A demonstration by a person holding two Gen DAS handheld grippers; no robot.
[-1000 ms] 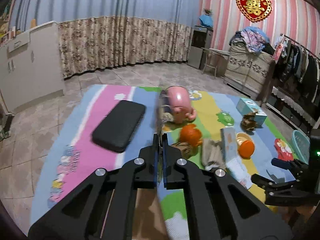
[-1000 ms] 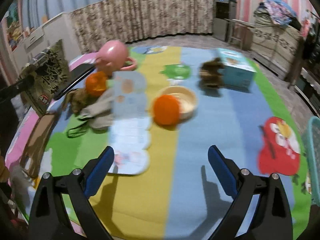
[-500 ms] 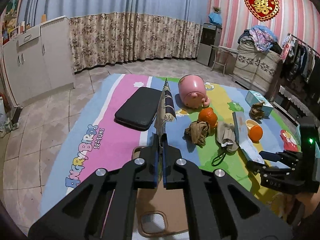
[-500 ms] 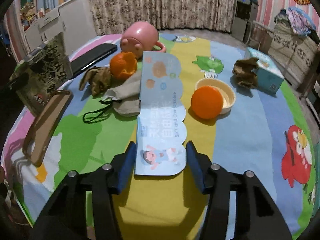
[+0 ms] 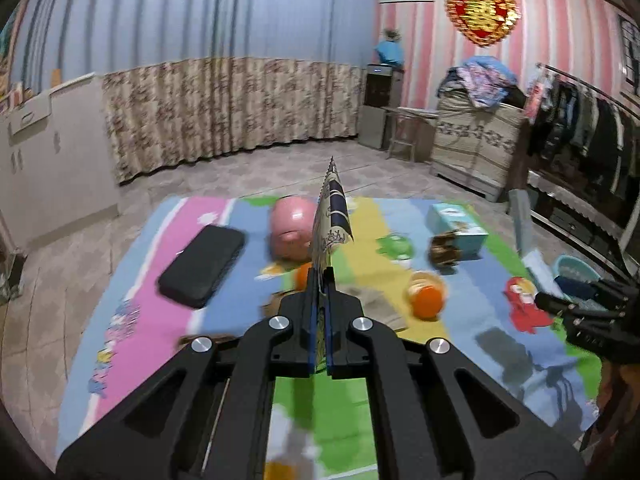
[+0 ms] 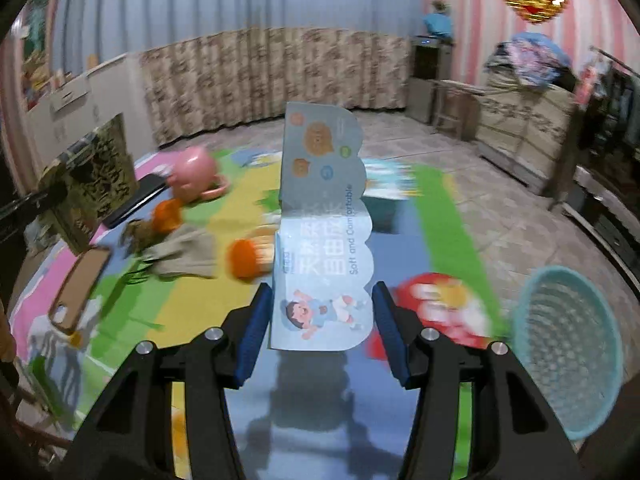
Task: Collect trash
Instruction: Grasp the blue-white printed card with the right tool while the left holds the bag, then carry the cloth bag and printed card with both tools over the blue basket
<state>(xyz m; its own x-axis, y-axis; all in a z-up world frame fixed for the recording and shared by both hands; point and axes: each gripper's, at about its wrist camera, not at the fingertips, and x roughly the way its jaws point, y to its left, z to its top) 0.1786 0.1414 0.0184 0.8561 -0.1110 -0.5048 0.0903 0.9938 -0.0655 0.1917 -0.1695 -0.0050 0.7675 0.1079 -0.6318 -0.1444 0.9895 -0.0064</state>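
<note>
Now that your right gripper (image 6: 323, 334) has clamped the edges of the pale blue cardboard sleeve (image 6: 326, 240) and lifted it off the play mat (image 6: 200, 304), where it lay flat half a second ago, both of your tools are loaded. The sleeve stands up from between the blue pads, its far end tilted toward twelve o'clock, its shadow on the mat beneath. Your left gripper (image 5: 320, 292) stays clenched on the dark printed wrapper (image 5: 331, 216), held edge-on and pointing to twelve.

The right-wrist view has swung too: the teal mesh basket (image 6: 568, 348) now sits at about four o'clock, on the floor just off the mat's edge, so I judge the drop is the next step, and a short reach.

Still on the mat are the crumpled brown paper (image 6: 138, 234), the beige cloth (image 6: 186, 258) and the orange peel (image 6: 166, 212) at nine to ten o'clock. The pink pig pot (image 6: 194, 170) and black case (image 5: 202, 266) look like keepers.
</note>
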